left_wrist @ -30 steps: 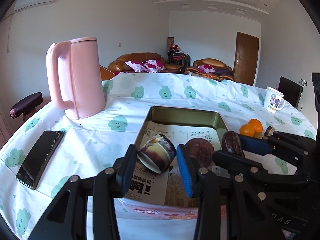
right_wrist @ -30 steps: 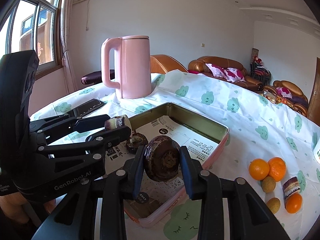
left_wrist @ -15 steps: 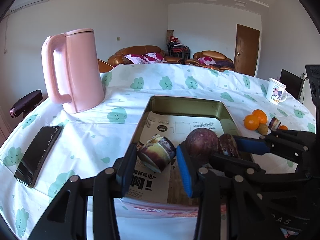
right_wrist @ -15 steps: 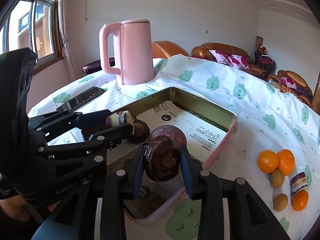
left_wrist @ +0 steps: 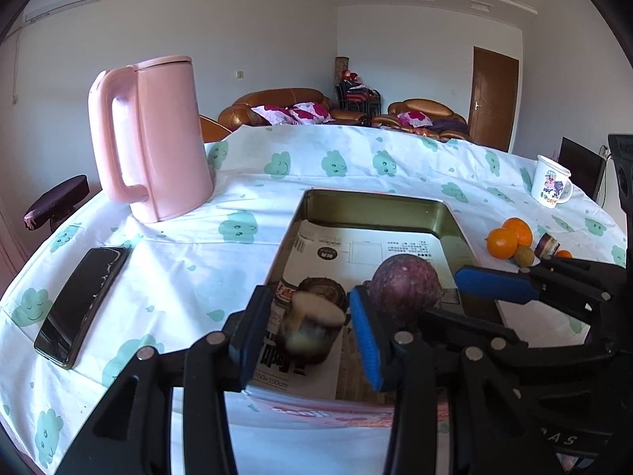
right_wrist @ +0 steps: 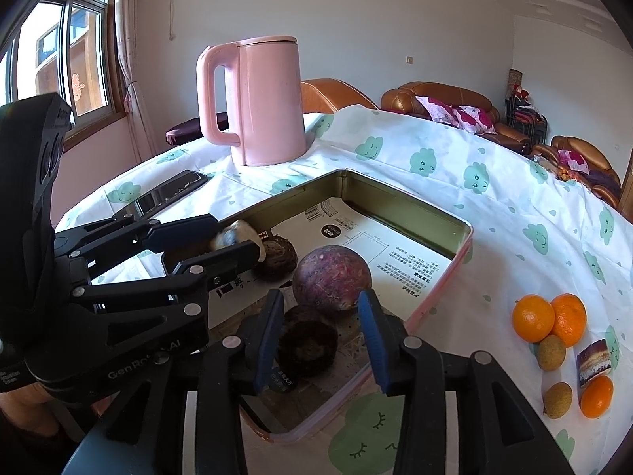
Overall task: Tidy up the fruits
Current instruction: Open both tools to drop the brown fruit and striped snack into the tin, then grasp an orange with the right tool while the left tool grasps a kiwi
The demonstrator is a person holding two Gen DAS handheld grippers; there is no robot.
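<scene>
A paper-lined metal tray [left_wrist: 376, 208] [right_wrist: 399, 202] sits on the table. My left gripper [left_wrist: 306, 326] is open over its near left corner, with a cut fruit piece [left_wrist: 310, 330] blurred between the fingers; it also shows in the right wrist view [right_wrist: 237, 237]. A dark fruit [left_wrist: 322, 287] [right_wrist: 277, 255] lies just beyond. My right gripper [right_wrist: 320, 332] is open over the tray, a dark brown fruit [right_wrist: 306, 346] loose between its fingers. A round purple fruit [right_wrist: 331, 277] [left_wrist: 405, 281] lies in front of it.
A pink kettle [left_wrist: 152, 138] [right_wrist: 261, 99] stands at the back left, a black phone [left_wrist: 81, 301] beside the tray. Oranges [right_wrist: 548, 316], small brown fruits [right_wrist: 552, 352] and a cut piece [right_wrist: 595, 362] lie right of the tray. A mug [left_wrist: 550, 182] stands far right.
Both grippers dropped toward the tray and opened. The right one let go of the dark brown fruit, which now lies in the tray. The left one's cut piece is falling free.
</scene>
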